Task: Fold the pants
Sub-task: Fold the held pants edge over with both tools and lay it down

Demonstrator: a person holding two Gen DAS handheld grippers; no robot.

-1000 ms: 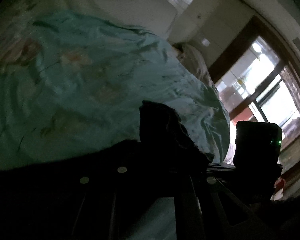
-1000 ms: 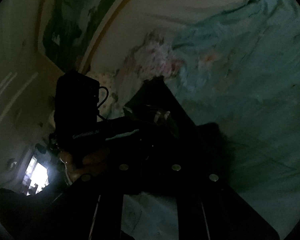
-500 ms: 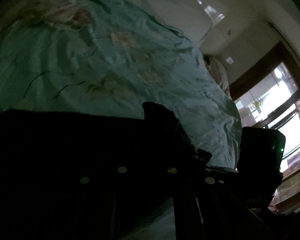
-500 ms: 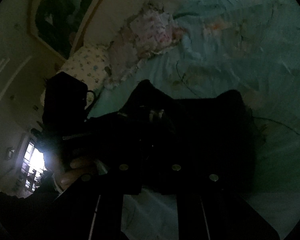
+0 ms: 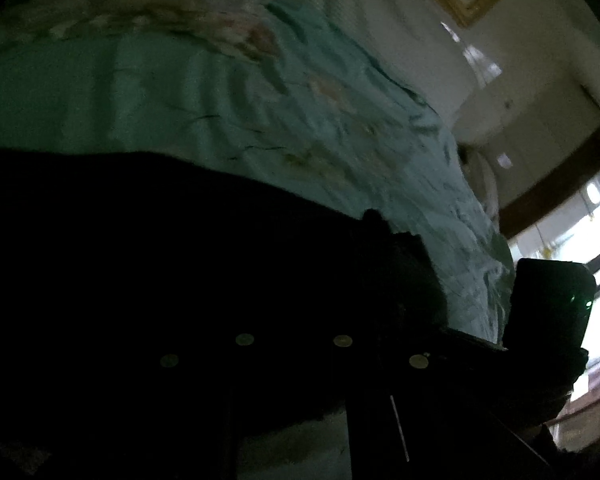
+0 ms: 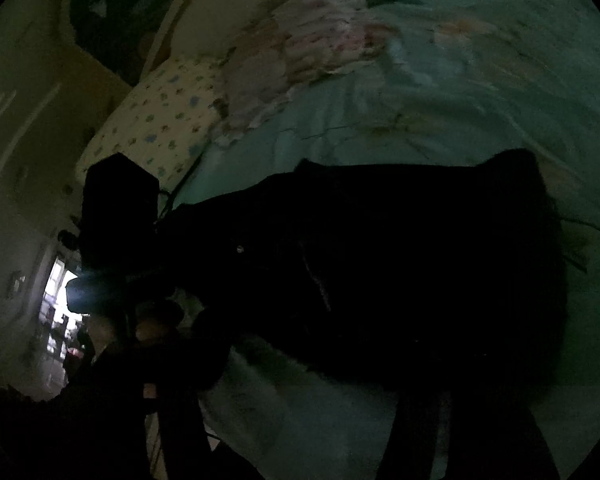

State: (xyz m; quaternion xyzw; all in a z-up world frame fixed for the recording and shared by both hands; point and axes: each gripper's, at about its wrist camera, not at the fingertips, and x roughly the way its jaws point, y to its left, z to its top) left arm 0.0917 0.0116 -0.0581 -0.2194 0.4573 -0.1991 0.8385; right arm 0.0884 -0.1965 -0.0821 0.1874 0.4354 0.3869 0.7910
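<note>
I had the dark black fabric pants (image 6: 400, 264) spread across the bed, on the pale teal flower-printed bedspread (image 5: 220, 100), and both cameras were nearly swallowed by the cloth. In the left wrist view the pants (image 5: 160, 260) filled the lower half of the frame as one flat black sheet with a fairly straight upper edge against the bedspread. My left gripper (image 5: 300, 380) sat under or behind that sheet; I could make out only its frame and screws, so I could not tell whether it was clenched on the fabric or released.

In the right wrist view the pants formed a broad, roughly rectangular shape with two raised corners, lying below the crumpled pink-and-white floral cloth (image 6: 308, 52) and the cream pillow with small blue print (image 6: 156, 120) at the head of the bed. My right gripper (image 6: 460, 420) was just as dark; its fingers ran up into the cloth edge, and I could not say whether they were pinching it.

My reading was that a fold was in hand, with a layer being carried over and laid down. The next move would call for lowering the edge evenly, matching corners, and only then letting go, since the dim light hid any bunching.
</note>
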